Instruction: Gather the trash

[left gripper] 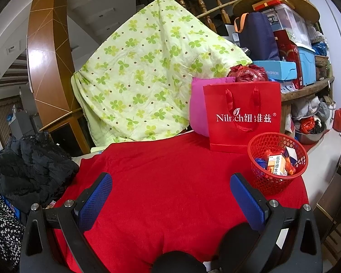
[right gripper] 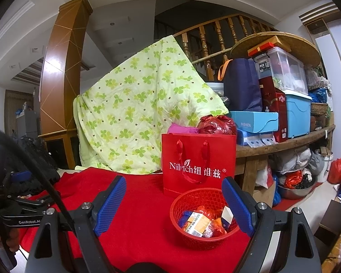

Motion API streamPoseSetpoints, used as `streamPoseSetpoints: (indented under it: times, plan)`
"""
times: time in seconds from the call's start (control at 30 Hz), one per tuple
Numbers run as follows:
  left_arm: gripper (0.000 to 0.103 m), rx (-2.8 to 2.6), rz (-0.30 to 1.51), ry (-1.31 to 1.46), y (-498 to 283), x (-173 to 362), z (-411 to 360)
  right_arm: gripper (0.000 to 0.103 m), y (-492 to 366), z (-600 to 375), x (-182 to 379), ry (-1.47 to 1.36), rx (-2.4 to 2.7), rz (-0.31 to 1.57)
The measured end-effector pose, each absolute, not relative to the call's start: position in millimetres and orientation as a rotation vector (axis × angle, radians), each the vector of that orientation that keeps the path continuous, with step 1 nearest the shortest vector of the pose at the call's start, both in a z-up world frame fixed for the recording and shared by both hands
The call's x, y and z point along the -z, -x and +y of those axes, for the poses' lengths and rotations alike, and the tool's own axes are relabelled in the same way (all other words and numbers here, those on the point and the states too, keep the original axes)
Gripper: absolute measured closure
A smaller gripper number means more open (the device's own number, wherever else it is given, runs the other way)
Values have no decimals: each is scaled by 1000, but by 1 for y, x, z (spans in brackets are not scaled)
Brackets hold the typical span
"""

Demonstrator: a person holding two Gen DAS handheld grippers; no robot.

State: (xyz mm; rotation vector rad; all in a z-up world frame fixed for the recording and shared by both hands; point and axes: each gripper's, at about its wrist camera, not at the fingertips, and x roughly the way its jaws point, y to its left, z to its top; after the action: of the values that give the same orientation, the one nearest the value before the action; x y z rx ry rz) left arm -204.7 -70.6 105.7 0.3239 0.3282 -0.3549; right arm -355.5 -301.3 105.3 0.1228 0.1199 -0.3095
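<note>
A red mesh basket (left gripper: 277,159) stands on the red cloth (left gripper: 161,182) at the right and holds an orange and white carton (left gripper: 277,165) and several wrappers. In the right wrist view the basket (right gripper: 204,216) sits between the fingers, toward the right one, with the carton (right gripper: 197,224) inside. My left gripper (left gripper: 170,202) is open and empty over the cloth, left of the basket. My right gripper (right gripper: 174,207) is open and empty just before the basket. The left gripper's body (right gripper: 22,213) shows at the left of the right wrist view.
A red paper gift bag (left gripper: 242,116) stands behind the basket, with a pink cushion (left gripper: 196,109) and a red plastic bag (left gripper: 247,72) behind it. A green clover quilt (left gripper: 147,72) hangs at the back. Black clothing (left gripper: 29,163) lies left. A cluttered wooden shelf (right gripper: 284,141) is at the right.
</note>
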Motion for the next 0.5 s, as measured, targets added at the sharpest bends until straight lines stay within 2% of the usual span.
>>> streamPoseSetpoints:
  times: [0.5]
  plan:
    - [0, 358, 333, -330, 202, -110, -71, 15, 354, -301, -106, -120, 309, 123]
